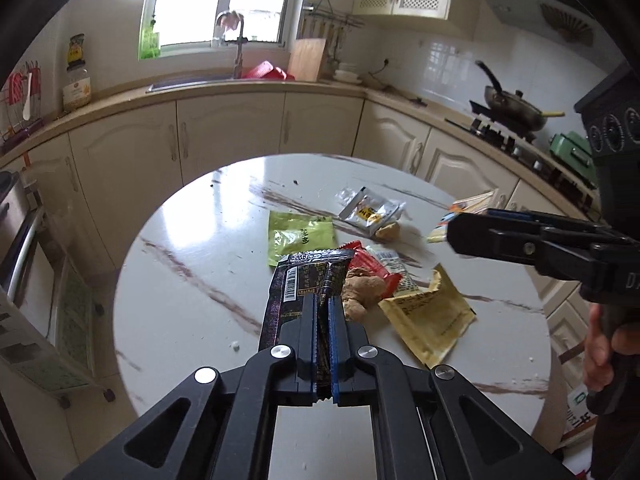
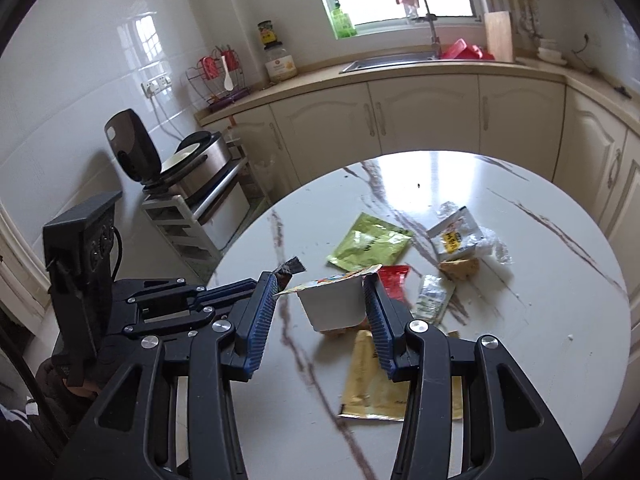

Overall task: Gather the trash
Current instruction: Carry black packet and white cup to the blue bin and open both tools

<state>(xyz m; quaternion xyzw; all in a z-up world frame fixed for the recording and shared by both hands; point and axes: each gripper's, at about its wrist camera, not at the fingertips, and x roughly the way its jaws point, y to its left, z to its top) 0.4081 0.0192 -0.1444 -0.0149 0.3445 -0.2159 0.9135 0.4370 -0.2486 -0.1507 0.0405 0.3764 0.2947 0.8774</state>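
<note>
Trash lies scattered over the round white marble-veined counter (image 1: 192, 280), mostly on its right half as seen from the left wrist view. Largest piece on the surface is a yellow-gold pouch (image 1: 430, 320), torn open, flat near the counter's near-right edge. Next, a green sachet (image 1: 300, 236) lies flat toward the middle, apart from the rest. A clear-and-white wrapper with a yellow label (image 1: 370, 210) sits beyond it, touching a small tan lump (image 1: 388, 231). A red wrapper (image 1: 370, 266) lies partly under a knob of ginger (image 1: 360, 290), with a small white printed packet (image 1: 394, 266) just beside them.

Left gripper (image 1: 323, 306): jaws nearly closed, clamped on a black wrapper with a barcode (image 1: 304, 280), which sticks forward from between the blue pads above the counter.

Right gripper (image 2: 320, 308): jaws set apart around a white plastic cup with a peeled foil lid (image 2: 334, 304). The cup touches the right-hand pad (image 2: 376, 320); a gap shows between the cup and the left-hand pad. Whether the cup is firmly gripped cannot be told. It appears raised above the yellow-gold pouch.

Small dark specks (image 1: 295, 181) lie on the far part of the counter.
</note>
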